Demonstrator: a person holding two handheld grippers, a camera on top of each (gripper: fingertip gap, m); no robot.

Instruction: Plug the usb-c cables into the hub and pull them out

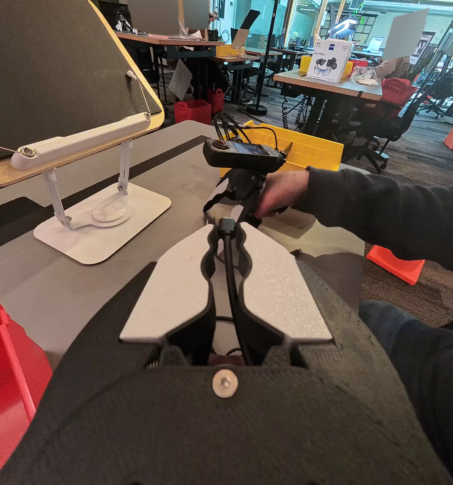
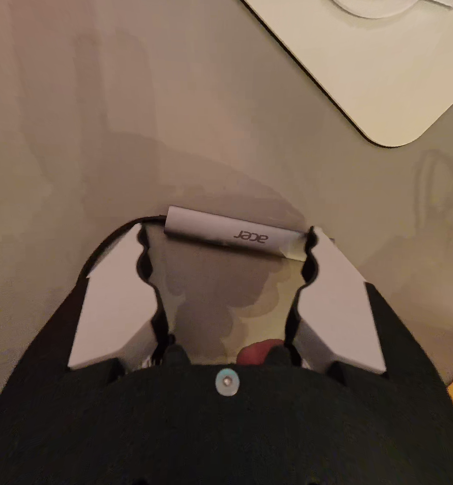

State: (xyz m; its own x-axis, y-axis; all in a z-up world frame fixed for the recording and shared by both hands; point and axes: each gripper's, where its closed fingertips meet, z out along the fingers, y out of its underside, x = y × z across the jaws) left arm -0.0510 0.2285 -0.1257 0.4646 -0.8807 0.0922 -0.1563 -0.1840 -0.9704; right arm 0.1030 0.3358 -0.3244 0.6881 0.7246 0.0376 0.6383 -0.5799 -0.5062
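Note:
In the left wrist view my left gripper [image 1: 227,228] is shut on a black usb-c cable [image 1: 230,273]. Its plug [image 1: 226,223] sticks out past the fingertips, and the cord runs back between the fingers. Just beyond it a hand holds my right gripper [image 1: 233,202] pointing down at the grey table [image 1: 183,183]. In the right wrist view my right gripper [image 2: 226,230] is open and straddles a silver hub [image 2: 220,228] lying on the table. The right fingertip [image 2: 322,241] is at the hub's right end; the left one stands a little apart. The hub's own black lead [image 2: 107,238] curves off to the left.
A white stand base [image 1: 102,231] sits left of the grippers and carries a tilted dark board [image 1: 49,65]; it also shows in the right wrist view [image 2: 364,65]. A yellow bin [image 1: 306,154] stands behind the right gripper. A red bin [image 1: 7,380] is at near left. The table's edge runs close on the right. Spacing between my two grippers at the tips: around 25 centimetres.

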